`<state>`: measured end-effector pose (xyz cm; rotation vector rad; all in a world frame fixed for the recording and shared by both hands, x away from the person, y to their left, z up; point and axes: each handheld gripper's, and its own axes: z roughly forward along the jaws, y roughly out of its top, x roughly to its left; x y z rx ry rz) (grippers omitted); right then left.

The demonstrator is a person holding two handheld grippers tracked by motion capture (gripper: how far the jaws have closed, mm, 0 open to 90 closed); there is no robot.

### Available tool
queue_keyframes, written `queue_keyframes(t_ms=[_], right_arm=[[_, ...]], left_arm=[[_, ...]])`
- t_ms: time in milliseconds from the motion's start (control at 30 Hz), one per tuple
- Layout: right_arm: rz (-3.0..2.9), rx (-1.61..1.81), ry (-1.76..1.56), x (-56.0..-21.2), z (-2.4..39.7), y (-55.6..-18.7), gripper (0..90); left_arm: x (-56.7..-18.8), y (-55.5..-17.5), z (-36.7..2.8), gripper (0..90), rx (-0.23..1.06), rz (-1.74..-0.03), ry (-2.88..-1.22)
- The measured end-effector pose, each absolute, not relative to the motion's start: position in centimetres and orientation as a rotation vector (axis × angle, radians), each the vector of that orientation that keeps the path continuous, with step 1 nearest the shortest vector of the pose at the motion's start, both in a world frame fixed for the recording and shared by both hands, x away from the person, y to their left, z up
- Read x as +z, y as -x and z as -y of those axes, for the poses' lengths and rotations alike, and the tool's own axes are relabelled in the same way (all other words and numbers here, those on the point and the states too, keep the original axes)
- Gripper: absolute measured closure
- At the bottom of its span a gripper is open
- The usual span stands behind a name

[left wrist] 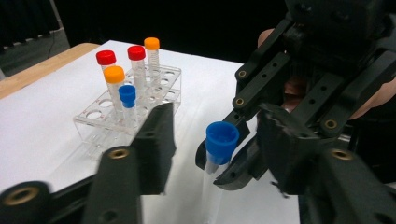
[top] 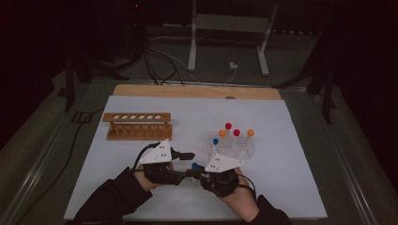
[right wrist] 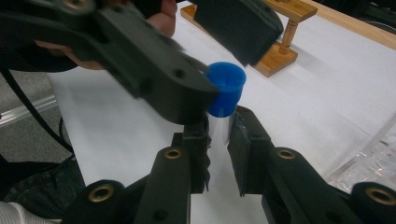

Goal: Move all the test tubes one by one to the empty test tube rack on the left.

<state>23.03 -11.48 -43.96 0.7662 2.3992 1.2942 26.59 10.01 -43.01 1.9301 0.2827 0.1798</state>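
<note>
Wooden rack (top: 137, 125), far left of the clear tube rack (top: 233, 146). Left gripper (top: 187, 163): jaws spread on either side of the blue cap, one jaw at the cap, full contact not discernible. Blue-capped tube (left wrist: 219, 148): upright, just left of and nearer than the clear rack. Right gripper (right wrist: 218, 154): jaws pinching the tube's clear body below the cap.

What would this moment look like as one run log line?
right gripper: shut on blue-capped tube | left gripper: jaws either side of the cap, contact unclear | clear rack: five tubes | wooden rack: empty
</note>
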Motion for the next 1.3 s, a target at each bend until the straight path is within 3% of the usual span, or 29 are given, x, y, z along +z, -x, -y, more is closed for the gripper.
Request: queue_keyframes(t_ms=[433, 833, 867, 933, 1000, 1033, 1100, 1133, 1300], right_arm=[[-2.401, 1.296, -0.767, -44.0, 11.5, -23.1, 77.1], [-2.388, 1.312, -0.784, -43.9, 11.7, -23.1, 74.5], [-2.378, 1.326, -0.805, -43.8, 11.9, -23.2, 65.9], [-2.377, 1.330, -0.812, -43.8, 12.0, -23.3, 63.9], [-2.347, 1.351, -0.836, -43.8, 12.4, -23.3, 49.3], [-2.347, 1.351, -0.836, -43.8, 12.4, -23.3, 49.3], [-2.329, 1.348, -0.839, -43.7, 12.4, -23.2, 41.1], [-2.328, 1.353, -0.832, -43.6, 12.4, -23.2, 31.9], [-2.315, 1.374, -0.816, -43.5, 12.4, -22.9, 18.8]], left_arm=[[-43.2, -26.6, -9.7, 74.8, 0.180, -0.248, -1.951], [-43.0, -26.6, -9.6, 77.5, 0.214, -0.233, -1.945], [-43.0, -26.6, -9.7, 77.6, 0.218, -0.238, -1.944], [-42.9, -26.7, -10.0, 77.6, 0.221, -0.247, -1.938], [-42.6, -27.0, -10.5, 77.6, 0.233, -0.264, -1.929], [-42.6, -27.0, -10.5, 77.6, 0.233, -0.264, -1.929], [-42.4, -27.2, -11.0, 77.6, 0.250, -0.274, -1.927], [-42.3, -27.3, -11.2, 77.6, 0.250, -0.283, -1.924], [-41.8, -27.9, -12.2, 77.6, 0.278, -0.312, -1.915]])
